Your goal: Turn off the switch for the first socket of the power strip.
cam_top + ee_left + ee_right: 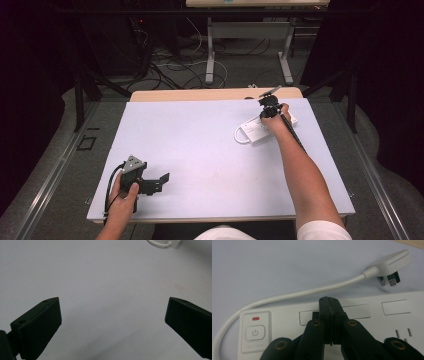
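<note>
A white power strip [256, 131] lies at the far right of the white table top [200, 150]. In the right gripper view the power strip [402, 322] shows a power button [255, 333], a red light [255, 319] and its short white cable [294, 295] ending in a plug [390, 263]. My right gripper [329, 302] is shut, jaws pressed together with nothing between them, tips over the strip's upper face; from the high view the right gripper [266, 114] points down at it. My left gripper [155, 184] rests near the front left edge, open and empty, seen as the left gripper [113, 301] over bare table.
The person's right forearm [305, 175] stretches across the table's right side. The strip's cable loop [160, 243] appears far off in the left gripper view. Beyond the table's wooden far edge [200, 94] are floor cables [170, 65] and another desk's legs [210, 55].
</note>
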The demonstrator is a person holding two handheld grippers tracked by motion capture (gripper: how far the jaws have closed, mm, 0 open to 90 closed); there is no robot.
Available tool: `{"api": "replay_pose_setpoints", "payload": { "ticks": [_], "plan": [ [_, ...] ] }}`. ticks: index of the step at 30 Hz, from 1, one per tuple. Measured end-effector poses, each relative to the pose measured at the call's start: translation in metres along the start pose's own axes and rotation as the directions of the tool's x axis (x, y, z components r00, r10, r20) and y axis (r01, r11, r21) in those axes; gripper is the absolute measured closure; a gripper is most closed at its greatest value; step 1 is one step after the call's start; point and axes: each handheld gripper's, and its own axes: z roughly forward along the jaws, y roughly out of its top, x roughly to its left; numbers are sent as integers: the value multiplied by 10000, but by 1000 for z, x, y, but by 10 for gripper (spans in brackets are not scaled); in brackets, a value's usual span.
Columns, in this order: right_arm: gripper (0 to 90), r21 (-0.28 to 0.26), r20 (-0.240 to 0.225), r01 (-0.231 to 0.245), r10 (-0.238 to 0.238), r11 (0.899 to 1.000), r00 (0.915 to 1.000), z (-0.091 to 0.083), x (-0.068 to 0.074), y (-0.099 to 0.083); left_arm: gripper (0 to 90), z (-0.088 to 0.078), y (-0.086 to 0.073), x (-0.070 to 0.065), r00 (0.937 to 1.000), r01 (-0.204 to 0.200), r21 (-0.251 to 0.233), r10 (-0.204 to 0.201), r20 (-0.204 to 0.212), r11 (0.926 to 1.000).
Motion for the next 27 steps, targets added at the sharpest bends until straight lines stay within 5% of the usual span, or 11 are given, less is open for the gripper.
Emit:
{"api": "replay_pose_setpoints", "payload": {
  "ticks": [18,27],
  "plan": [
    [847,-97,229,39,-37,9999,9997,-1,1,-1,5,0,0,1,10000,10,0,-10,-8,10000],
    [733,-269,29,227,-227,9994,9997,-4,1,0,5,1,0,0,9999,152,15,-152,45,9999]
  ]
}}
